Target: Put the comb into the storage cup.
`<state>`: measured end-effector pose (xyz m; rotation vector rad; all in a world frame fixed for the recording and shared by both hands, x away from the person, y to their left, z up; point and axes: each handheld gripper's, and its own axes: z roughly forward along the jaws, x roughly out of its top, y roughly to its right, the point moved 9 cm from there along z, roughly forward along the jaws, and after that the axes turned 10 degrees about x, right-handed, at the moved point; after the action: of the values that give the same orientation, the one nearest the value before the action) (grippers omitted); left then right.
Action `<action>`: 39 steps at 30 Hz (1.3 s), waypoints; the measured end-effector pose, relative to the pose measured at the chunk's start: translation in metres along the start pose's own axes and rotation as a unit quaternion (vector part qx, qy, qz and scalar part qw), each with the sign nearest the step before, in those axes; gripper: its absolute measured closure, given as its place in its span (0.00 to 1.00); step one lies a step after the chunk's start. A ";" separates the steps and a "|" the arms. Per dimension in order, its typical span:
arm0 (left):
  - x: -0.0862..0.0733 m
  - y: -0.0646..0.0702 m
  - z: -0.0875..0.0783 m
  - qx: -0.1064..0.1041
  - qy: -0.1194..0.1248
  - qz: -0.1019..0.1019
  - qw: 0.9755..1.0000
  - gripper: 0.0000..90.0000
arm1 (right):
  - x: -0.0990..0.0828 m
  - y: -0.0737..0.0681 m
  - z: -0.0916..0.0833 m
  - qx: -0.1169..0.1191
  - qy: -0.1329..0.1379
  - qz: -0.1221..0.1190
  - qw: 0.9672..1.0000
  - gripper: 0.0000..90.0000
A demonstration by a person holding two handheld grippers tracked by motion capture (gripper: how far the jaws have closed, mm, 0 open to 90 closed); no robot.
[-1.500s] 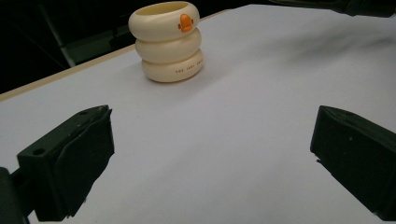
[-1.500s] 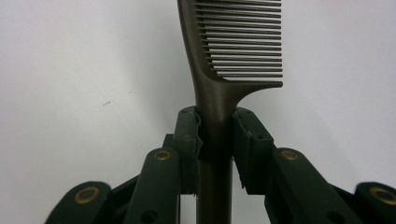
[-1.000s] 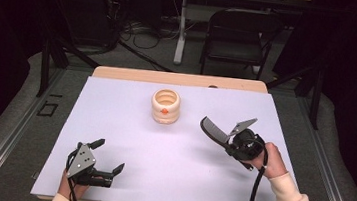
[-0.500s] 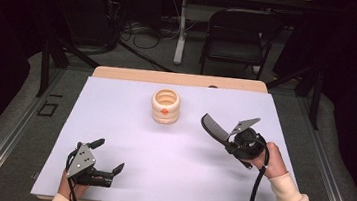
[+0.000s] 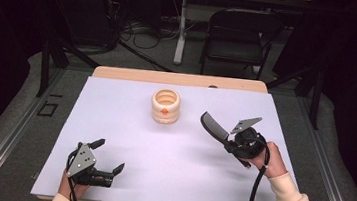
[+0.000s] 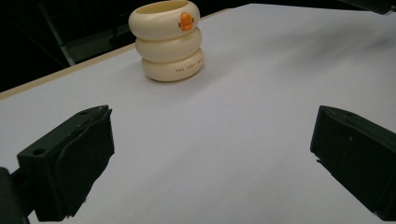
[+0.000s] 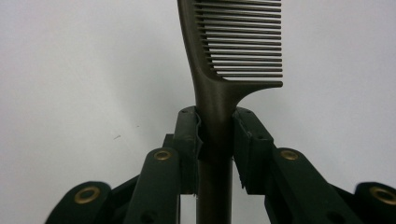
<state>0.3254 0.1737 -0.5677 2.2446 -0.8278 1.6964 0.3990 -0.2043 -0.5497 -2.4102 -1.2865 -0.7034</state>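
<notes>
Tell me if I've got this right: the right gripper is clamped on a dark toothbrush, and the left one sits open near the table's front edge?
Nearly. The right gripper is clamped on a dark comb, not a toothbrush; the right gripper view shows its teeth. The left gripper does sit open near the front edge.

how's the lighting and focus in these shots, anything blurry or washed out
High view: white table sheet evenly bright, surroundings nearly black. Left gripper view: cream ringed holder sharp, its soft shadow on the sheet. Right gripper view: comb crisp against a pale, featureless sheet, clamped in the right gripper.
</notes>
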 end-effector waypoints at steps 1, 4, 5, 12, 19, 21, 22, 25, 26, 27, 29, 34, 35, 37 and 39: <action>0.000 0.000 0.000 -0.001 -0.001 0.000 1.000 0.00 | 0.001 0.000 0.000 0.001 0.004 0.000 1.000 0.81; -0.001 0.001 0.001 0.000 -0.002 0.000 1.000 0.00 | 0.002 -0.001 -0.001 0.007 0.010 0.000 1.000 0.81; 0.000 0.001 0.001 -0.001 -0.002 0.000 1.000 0.00 | 0.002 -0.002 -0.001 0.007 0.012 0.000 1.000 0.81; -0.002 0.000 0.002 0.001 -0.005 0.000 1.000 0.00 | 0.005 -0.001 -0.003 0.014 0.031 0.005 0.999 0.81; -0.002 0.001 0.002 0.000 -0.006 0.000 1.000 0.00 | 0.009 0.000 -0.003 0.017 0.050 0.009 0.999 0.81; -0.002 0.001 0.002 -0.001 -0.005 -0.001 1.000 0.00 | 0.010 0.000 -0.002 0.015 0.056 0.010 0.998 0.81; -0.002 0.000 0.002 -0.001 -0.005 0.001 1.000 0.00 | 0.012 0.000 -0.002 0.017 0.061 0.011 0.998 0.81; -0.002 0.000 0.002 0.000 -0.005 0.000 1.000 0.00 | 0.014 0.000 -0.002 0.017 0.071 0.012 0.997 0.81; -0.002 0.000 0.002 0.000 -0.005 0.000 1.000 0.00 | 0.014 0.000 -0.002 0.018 0.072 0.012 0.997 0.81; -0.002 0.000 0.002 0.000 -0.006 -0.001 1.000 0.00 | 0.015 0.000 -0.002 0.018 0.073 0.013 0.997 0.81; -0.001 0.000 0.002 0.000 -0.004 -0.002 1.000 0.00 | 0.016 0.001 -0.002 0.017 0.079 0.014 0.997 0.81; -0.001 0.000 0.002 0.000 -0.004 -0.002 1.000 0.00 | 0.018 0.002 -0.002 0.017 0.090 0.017 0.996 0.81; -0.001 0.000 0.002 0.001 -0.004 -0.002 1.000 0.00 | 0.018 0.002 -0.002 0.017 0.092 0.018 0.995 0.81; -0.001 0.000 0.002 0.001 -0.003 -0.002 1.000 0.00 | 0.019 0.003 -0.002 0.018 0.096 0.018 0.995 0.81; -0.001 0.000 0.002 0.001 -0.004 -0.003 1.000 0.00 | 0.021 0.003 -0.002 0.017 0.100 0.018 0.995 0.81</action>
<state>0.3268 0.1733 -0.5693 2.2536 -0.8214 1.6878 0.4105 -0.1927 -0.5369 -2.2652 -1.1619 -0.8789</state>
